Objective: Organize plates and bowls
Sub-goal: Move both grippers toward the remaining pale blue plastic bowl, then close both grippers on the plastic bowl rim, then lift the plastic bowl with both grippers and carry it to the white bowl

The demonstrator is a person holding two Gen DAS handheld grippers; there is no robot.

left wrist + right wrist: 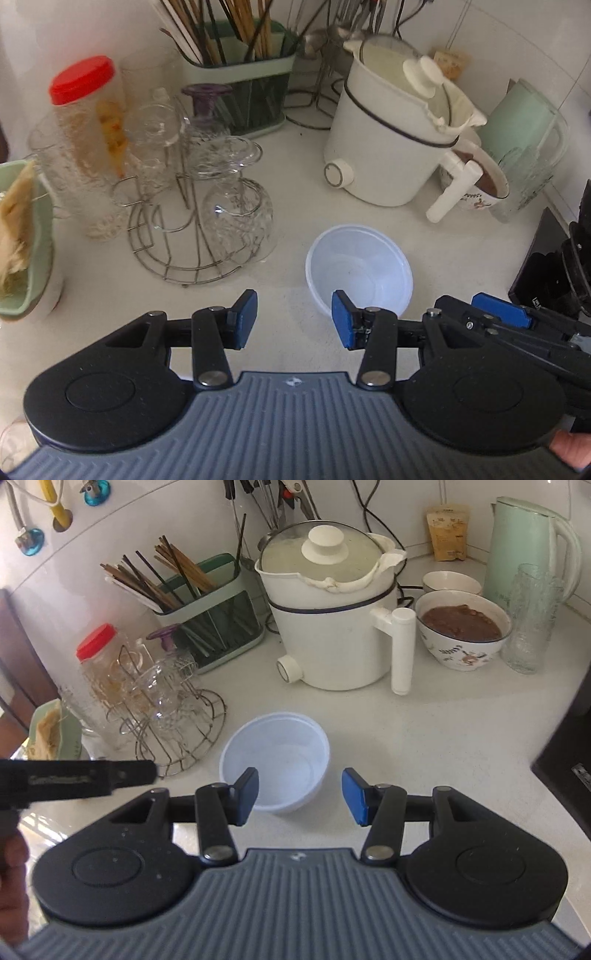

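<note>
An empty white plastic bowl (360, 267) stands upright on the white counter; it also shows in the right wrist view (275, 762). My left gripper (294, 320) is open and empty, just short of the bowl and to its left. My right gripper (300, 796) is open and empty, its left pad in front of the bowl's near rim. A patterned ceramic bowl (463, 629) holding brown food stands at the right beside the pot, with a smaller white bowl (451, 581) behind it. A green bowl (22, 240) with pale food sits at the far left.
A white electric pot (332, 627) with a lid stands behind the plastic bowl. A wire rack of upturned glasses (199, 206) and a red-lidded jar (88, 140) stand left. A chopstick holder (207, 605), a green kettle (524, 550) and a tall glass (532, 620) line the back. A black stove edge (565, 760) lies right.
</note>
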